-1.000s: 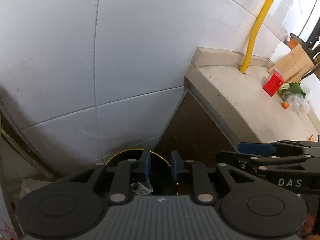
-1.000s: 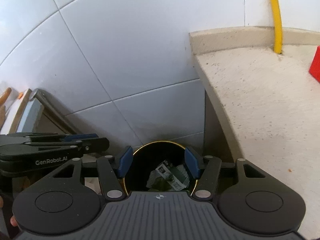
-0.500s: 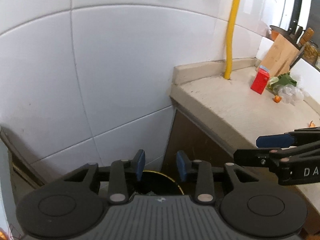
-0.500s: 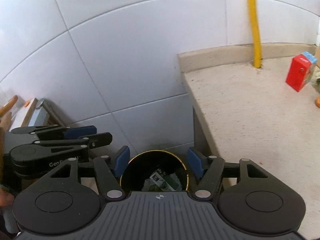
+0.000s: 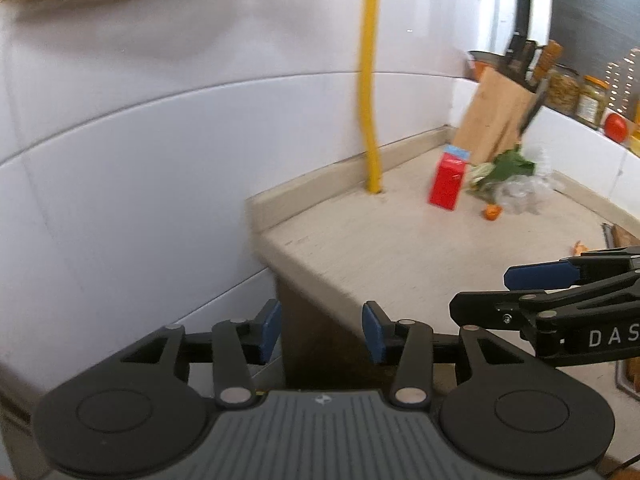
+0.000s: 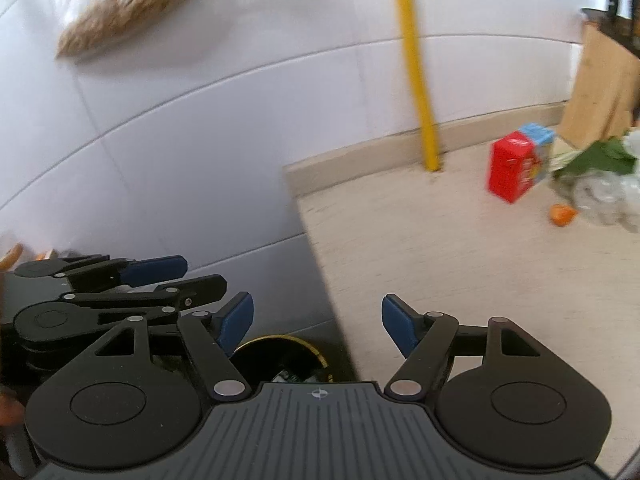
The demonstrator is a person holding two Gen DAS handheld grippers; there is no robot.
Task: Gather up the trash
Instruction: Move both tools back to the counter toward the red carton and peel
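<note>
My left gripper [image 5: 320, 330] is open and empty, raised at the counter's left end. My right gripper [image 6: 318, 326] is open and empty, above the black gold-rimmed bin [image 6: 282, 360] that holds crumpled wrappers. On the beige counter [image 5: 400, 248] lie a red carton [image 5: 447, 180], green leaves [image 5: 508, 166], crumpled clear plastic [image 5: 524, 194] and an orange scrap [image 5: 492, 212]. They also show in the right wrist view: carton [image 6: 516, 168], leaves [image 6: 596, 158], plastic [image 6: 604, 200], scrap [image 6: 562, 215]. The right gripper shows in the left view [image 5: 516, 290], the left gripper in the right view [image 6: 196, 274].
A yellow pipe [image 5: 370, 80] runs up the white tiled wall. A wooden knife block [image 5: 500, 114] and jars [image 5: 576, 92] stand at the counter's back. A straw-coloured brush [image 6: 128, 4] hangs on the wall at upper left.
Both grippers have lifted away from the bin and tilted up toward the counter. The left jaws have opened wider. The bin has dropped out of the left view.
</note>
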